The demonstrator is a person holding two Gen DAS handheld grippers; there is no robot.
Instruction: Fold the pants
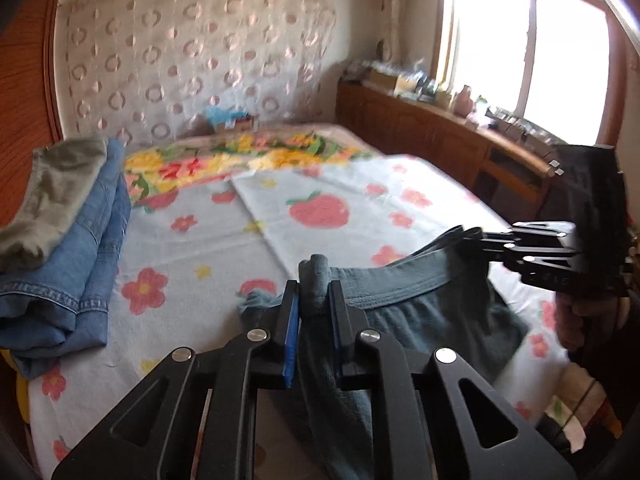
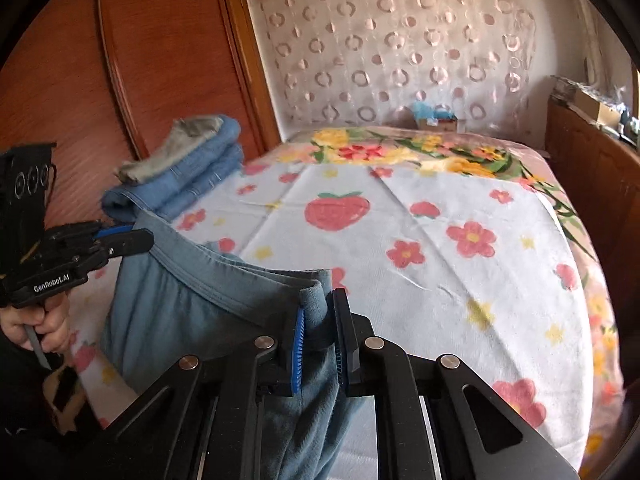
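— At 6 o'clock in the left wrist view, what is listed?

— Item one: left tool [image 1: 313,296], black with blue pads, clamped together on a bunched end of the waistband of the pants [image 1: 420,312]. Item two: the pants, grey-blue, waistband stretched from this tool toward 3 o'clock, where the right tool [image 1: 466,236] pinches the other end. Legs hang down below the tools, out of frame.

— And the right wrist view?

— Right tool [image 2: 320,320] at 6 o'clock, closed on the waistband corner, cloth pressed between its blue pads. The pants [image 2: 192,304] run toward 9 o'clock, where the left tool [image 2: 132,236] grips the far end; the person's hand [image 2: 44,324] holds that tool's handle.

— Where are the pants relative to the bed?

— Held up over the near edge of the bed [image 2: 440,220]; whether the lower cloth touches the cover cannot be told.

— Bed cover?

— White towel-like blanket [image 1: 320,184], pink flowers, yellow stars, a large strawberry print near centre. Beyond it, at 12 o'clock, a band of yellow and red floral fabric.

— Other stock?

— Folded denim stack [image 1: 80,248] at 9 o'clock on the bed, with a grey-green garment [image 1: 52,200] lying on top. Patterned sheer curtain [image 1: 192,48] along the wall at 12 o'clock. Wooden cabinet [image 1: 432,124] at 2 o'clock under a bright window [image 1: 528,48], its top cluttered with small things too blurred to name. Wooden wardrobe door [image 2: 160,60] at 10 o'clock in the right wrist view.
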